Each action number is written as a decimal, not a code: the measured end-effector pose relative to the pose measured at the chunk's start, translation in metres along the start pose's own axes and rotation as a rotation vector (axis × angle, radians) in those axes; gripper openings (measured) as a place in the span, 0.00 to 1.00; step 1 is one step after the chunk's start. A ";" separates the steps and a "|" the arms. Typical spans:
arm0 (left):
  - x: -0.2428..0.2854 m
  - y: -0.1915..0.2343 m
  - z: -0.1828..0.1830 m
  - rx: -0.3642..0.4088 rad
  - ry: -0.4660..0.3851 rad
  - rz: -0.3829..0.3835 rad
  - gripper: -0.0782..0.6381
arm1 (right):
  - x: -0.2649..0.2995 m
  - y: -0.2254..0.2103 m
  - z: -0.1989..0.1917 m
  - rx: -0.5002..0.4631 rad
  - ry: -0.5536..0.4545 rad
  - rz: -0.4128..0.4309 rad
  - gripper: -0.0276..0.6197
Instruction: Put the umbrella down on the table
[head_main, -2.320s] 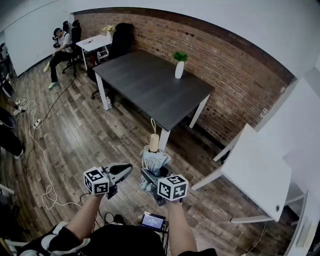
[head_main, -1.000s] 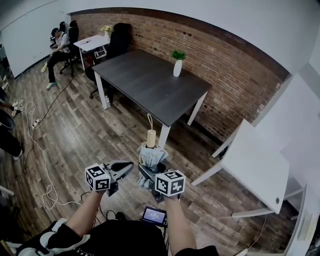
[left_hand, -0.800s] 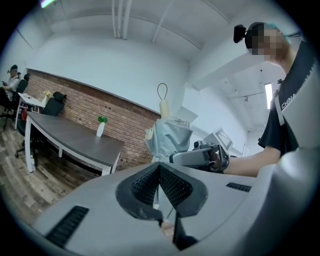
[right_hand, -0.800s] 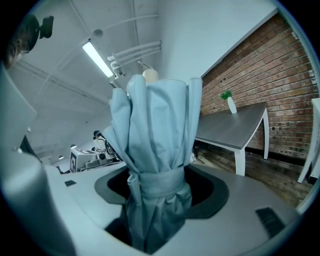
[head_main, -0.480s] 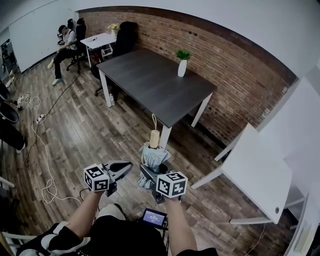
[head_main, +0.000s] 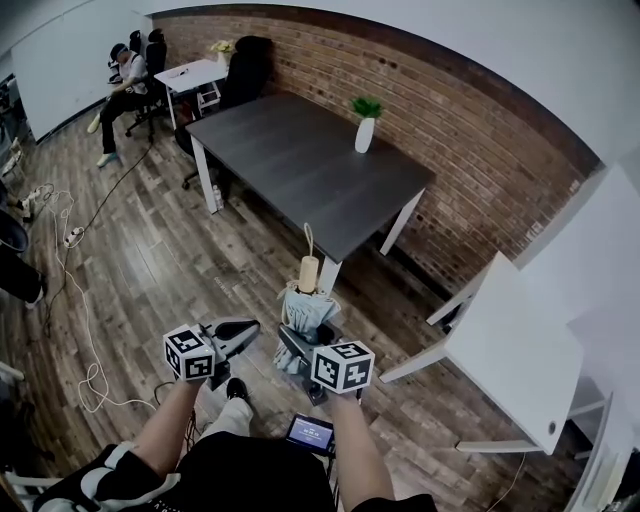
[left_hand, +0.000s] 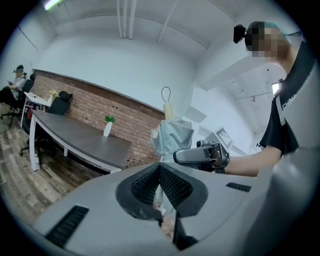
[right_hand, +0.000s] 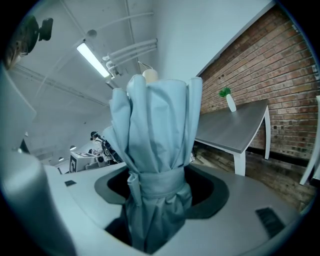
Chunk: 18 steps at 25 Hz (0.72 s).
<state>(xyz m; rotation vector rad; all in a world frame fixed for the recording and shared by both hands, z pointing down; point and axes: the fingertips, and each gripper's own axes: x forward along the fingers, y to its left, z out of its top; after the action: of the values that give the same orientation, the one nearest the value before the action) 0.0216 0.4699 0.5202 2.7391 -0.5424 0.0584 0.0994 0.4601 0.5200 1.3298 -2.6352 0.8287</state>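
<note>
Your left claw (head_main: 238, 331) is clenched on nothing, its jaws pressed together above the wood-plank floor (head_main: 160, 270). Just to its right, your right claw (head_main: 298, 347) grasps the folded pale-blue fabric umbrella (head_main: 306, 308) upright, beige handle (head_main: 308, 273) on top, well short of the dark grey rectangular tabletop (head_main: 300, 170) ahead.
</note>
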 end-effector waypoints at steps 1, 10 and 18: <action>0.001 0.009 0.002 -0.005 0.001 -0.001 0.11 | 0.007 -0.003 0.003 0.001 0.003 -0.004 0.51; 0.006 0.099 0.033 -0.012 0.023 -0.032 0.11 | 0.088 -0.027 0.039 0.015 0.009 -0.045 0.51; 0.000 0.172 0.062 -0.005 0.037 -0.072 0.11 | 0.157 -0.036 0.072 0.028 -0.003 -0.083 0.51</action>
<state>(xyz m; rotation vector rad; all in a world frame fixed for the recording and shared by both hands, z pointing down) -0.0446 0.2997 0.5181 2.7442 -0.4323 0.0892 0.0410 0.2934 0.5212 1.4374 -2.5601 0.8554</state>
